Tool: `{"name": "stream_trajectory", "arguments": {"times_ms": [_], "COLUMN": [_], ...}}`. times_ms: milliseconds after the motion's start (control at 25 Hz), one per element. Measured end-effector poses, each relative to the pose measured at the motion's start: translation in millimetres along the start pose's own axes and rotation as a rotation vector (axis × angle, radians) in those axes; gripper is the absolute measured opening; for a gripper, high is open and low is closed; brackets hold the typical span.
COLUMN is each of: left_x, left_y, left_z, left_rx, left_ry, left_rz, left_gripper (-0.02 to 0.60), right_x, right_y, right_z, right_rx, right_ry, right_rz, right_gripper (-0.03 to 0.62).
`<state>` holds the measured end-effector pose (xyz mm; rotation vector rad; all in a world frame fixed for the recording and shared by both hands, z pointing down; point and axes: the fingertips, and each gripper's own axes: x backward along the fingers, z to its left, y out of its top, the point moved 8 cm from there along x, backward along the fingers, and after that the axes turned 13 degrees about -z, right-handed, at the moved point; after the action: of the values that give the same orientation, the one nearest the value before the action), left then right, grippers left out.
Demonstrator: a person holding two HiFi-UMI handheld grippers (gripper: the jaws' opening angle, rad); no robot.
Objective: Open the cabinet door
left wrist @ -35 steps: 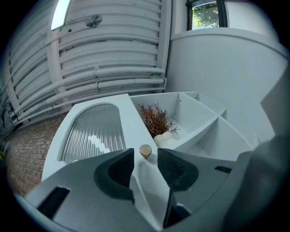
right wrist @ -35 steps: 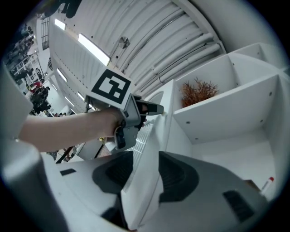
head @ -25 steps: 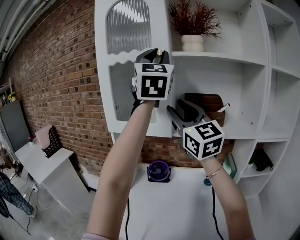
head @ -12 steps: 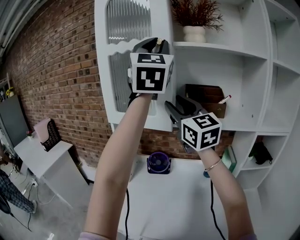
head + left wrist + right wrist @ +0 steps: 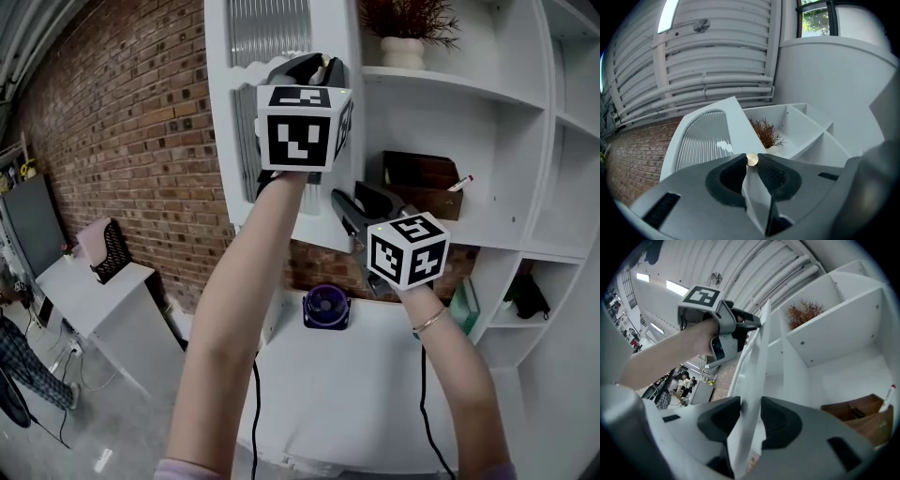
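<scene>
The white cabinet door (image 5: 220,103) with ribbed glass stands partly swung out from the shelf unit. My left gripper (image 5: 319,64) is raised at the door's free edge. Its jaws are closing on the small gold knob (image 5: 752,159), which is pinched between the tips of the left gripper (image 5: 751,160). Lower down, my right gripper (image 5: 349,201) straddles the same edge of the door (image 5: 757,366). In the right gripper view the right gripper (image 5: 751,416) has the panel filling the gap between its closing pads. The left gripper (image 5: 752,324) also shows there, higher on the door.
Behind the door, the open shelves hold a dried plant in a white vase (image 5: 408,49) and a brown box (image 5: 424,192) with a pen. Below, a purple fan (image 5: 325,307) stands on a white table (image 5: 375,403). A brick wall and a small desk (image 5: 94,300) lie left.
The door's free edge has come a little further out with both grippers on it. The right gripper has dropped slightly and its jaws have narrowed onto the door's edge.
</scene>
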<state>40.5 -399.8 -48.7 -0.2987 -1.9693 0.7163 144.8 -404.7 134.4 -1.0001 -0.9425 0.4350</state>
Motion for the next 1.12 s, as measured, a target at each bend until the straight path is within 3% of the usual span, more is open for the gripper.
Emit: {"name": "stream_trajectory", "arguments": {"times_ms": [520, 1120], "left_x": [34.1, 71.7], "left_y": [31.1, 64.7], "left_z": [14.9, 34.9], "left_rx": [0.072, 0.025], "left_ry": [0.019, 0.053], "left_rz": [-0.006, 0.008], "left_gripper": [0.080, 0.092], "right_x": [14.4, 21.4], "right_y": [16.7, 29.5], "right_z": [38.7, 88.9], "right_rx": [-0.027, -0.049], "right_ry": [0.069, 0.147], "right_rz": [-0.033, -0.081], "right_gripper": [0.106, 0.101]}}
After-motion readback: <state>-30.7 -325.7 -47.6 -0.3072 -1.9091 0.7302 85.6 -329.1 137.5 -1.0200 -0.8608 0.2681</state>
